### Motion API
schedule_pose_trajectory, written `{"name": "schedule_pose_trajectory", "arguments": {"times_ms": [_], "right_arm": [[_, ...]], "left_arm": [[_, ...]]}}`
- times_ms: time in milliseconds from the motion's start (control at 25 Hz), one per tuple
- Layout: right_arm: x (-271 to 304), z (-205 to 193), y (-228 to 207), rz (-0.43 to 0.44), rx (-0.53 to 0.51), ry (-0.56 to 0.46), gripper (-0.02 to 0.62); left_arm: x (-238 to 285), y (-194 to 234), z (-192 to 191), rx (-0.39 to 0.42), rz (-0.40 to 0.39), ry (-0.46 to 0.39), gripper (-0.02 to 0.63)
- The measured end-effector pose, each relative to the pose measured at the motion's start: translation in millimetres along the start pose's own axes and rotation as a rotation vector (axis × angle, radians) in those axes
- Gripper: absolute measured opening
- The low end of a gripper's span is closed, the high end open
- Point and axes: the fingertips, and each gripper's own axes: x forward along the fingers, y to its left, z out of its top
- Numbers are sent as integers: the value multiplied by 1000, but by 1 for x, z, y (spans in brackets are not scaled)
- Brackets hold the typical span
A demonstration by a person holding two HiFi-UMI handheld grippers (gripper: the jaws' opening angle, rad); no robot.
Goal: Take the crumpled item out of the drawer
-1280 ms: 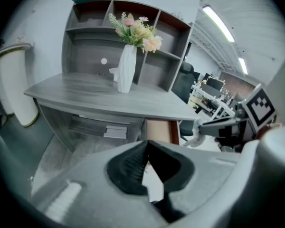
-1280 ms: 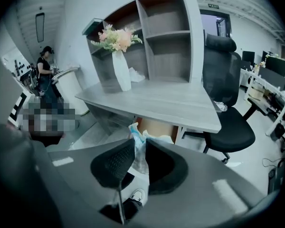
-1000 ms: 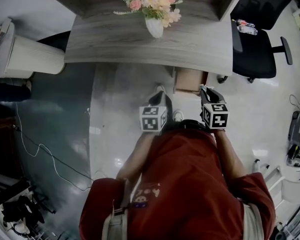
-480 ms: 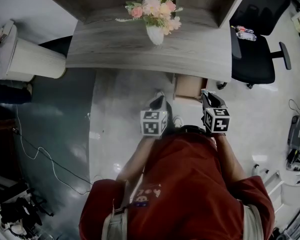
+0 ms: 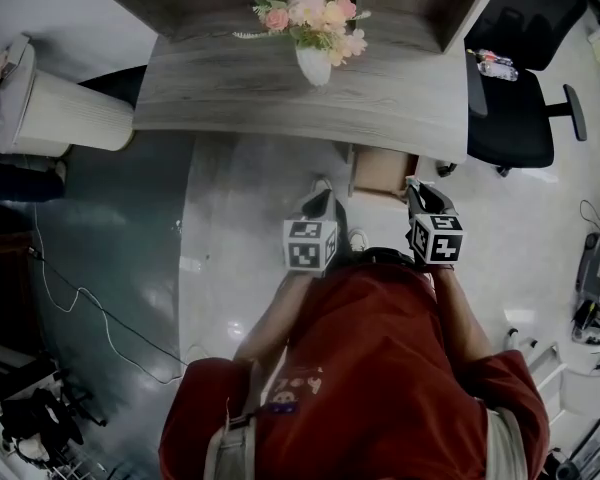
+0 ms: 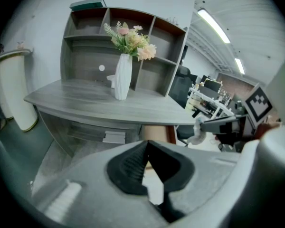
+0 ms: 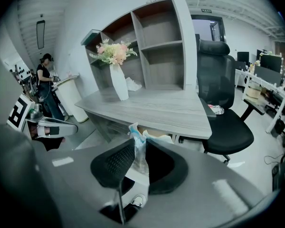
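Observation:
My right gripper (image 7: pixel 137 152) is shut on the crumpled item (image 7: pixel 137 136), a white and pale blue wad sticking up between the black pads. The left gripper view also shows the crumpled item (image 6: pixel 198 133) at the right gripper's tip, in the air in front of the desk. The open drawer (image 5: pixel 380 175), brown inside, juts out from under the desk's right end, just ahead of the right gripper (image 5: pixel 417 192). My left gripper (image 6: pixel 146 146) is shut with its tips touching and nothing in them. It hangs to the left of the drawer (image 6: pixel 156 133), beside the right gripper.
The grey wooden desk (image 5: pixel 230 93) carries a white vase of flowers (image 5: pixel 315 60) and a shelf unit (image 7: pixel 156 42). A black office chair (image 5: pixel 510 98) stands at the desk's right end. A white rounded bin (image 5: pixel 60 113) stands left. A person (image 7: pixel 45 82) stands far off.
The head view has drifted slightly. Both grippers keep their places in front of the drawer, and the right one still grips the crumpled item.

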Motion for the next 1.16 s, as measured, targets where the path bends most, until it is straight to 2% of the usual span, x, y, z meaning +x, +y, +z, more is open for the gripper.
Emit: {"name": "schedule_pose_trajectory", "arguments": {"times_ms": [1160], "right_arm": [[-4,3,2,4,-20,-18,71]], "left_arm": [[-4,-4,-4,14,11,4,-3]]}}
